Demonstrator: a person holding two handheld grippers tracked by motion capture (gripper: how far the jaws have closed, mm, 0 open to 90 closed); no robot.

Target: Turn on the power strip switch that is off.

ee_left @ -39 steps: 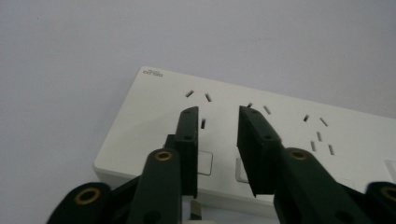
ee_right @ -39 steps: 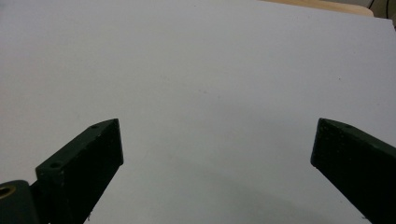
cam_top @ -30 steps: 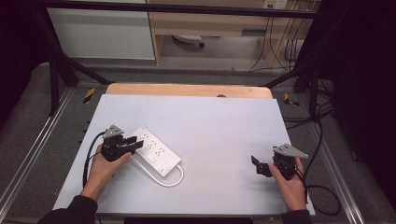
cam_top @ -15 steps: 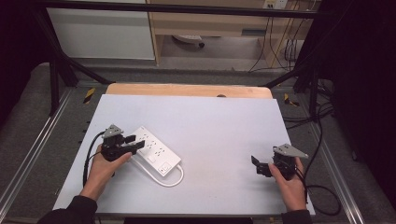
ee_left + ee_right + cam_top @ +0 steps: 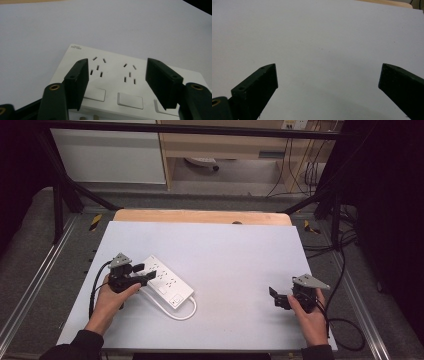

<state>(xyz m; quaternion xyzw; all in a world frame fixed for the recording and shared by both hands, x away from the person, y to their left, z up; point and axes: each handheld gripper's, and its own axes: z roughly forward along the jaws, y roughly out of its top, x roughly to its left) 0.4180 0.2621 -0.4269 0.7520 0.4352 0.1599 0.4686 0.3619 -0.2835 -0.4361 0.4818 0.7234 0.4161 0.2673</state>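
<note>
Around the work surface
A white table top (image 5: 225, 255); a wooden board edge (image 5: 200, 216) behind it; black cables (image 5: 300, 170) hang beyond; grey floor (image 5: 30, 245).

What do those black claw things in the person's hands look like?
Each hand holds a black claw with two flat, blocky jaws. The left claw and the right claw each carry a grey three-cornered plate on top. Small brass-coloured rings sit in the jaw arms, and little screw holes dot the black fingers. A black cable loops from each one. The person wears dark sleeves.
</note>
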